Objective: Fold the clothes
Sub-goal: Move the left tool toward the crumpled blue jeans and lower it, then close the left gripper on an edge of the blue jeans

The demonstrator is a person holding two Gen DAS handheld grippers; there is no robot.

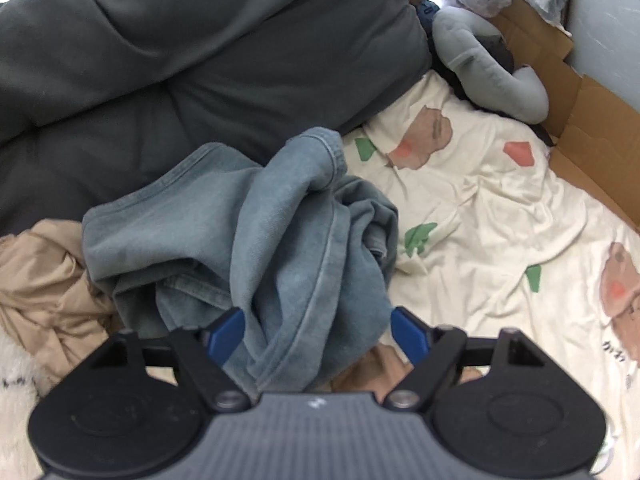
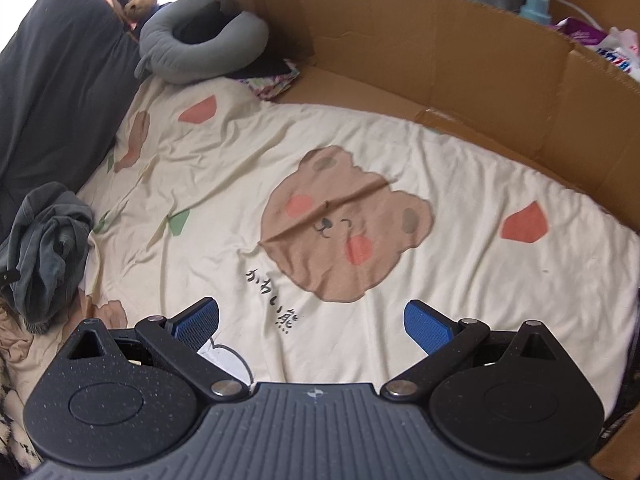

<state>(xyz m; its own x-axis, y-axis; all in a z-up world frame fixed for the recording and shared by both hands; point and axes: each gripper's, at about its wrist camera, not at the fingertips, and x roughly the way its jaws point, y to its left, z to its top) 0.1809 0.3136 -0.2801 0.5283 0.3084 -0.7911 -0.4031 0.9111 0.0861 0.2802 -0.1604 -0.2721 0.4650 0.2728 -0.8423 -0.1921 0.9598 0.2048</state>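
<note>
Left gripper (image 1: 312, 334) spread wide around bunched blue-grey jeans (image 1: 256, 236) at the bedsheet's (image 2: 440, 152) left edge; right gripper (image 2: 312, 320) wide, empty — a thick grab could slip.

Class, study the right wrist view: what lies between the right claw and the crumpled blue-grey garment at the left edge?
Only bare cream bear-print sheet separates the right claw from the blue-grey garment; nothing rests on that stretch.

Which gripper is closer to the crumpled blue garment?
Left. The left gripper is open right at the blue garment, with cloth bunched between its fingers. The right gripper hangs open over the bear sheet, the garment well off to its left.
</note>
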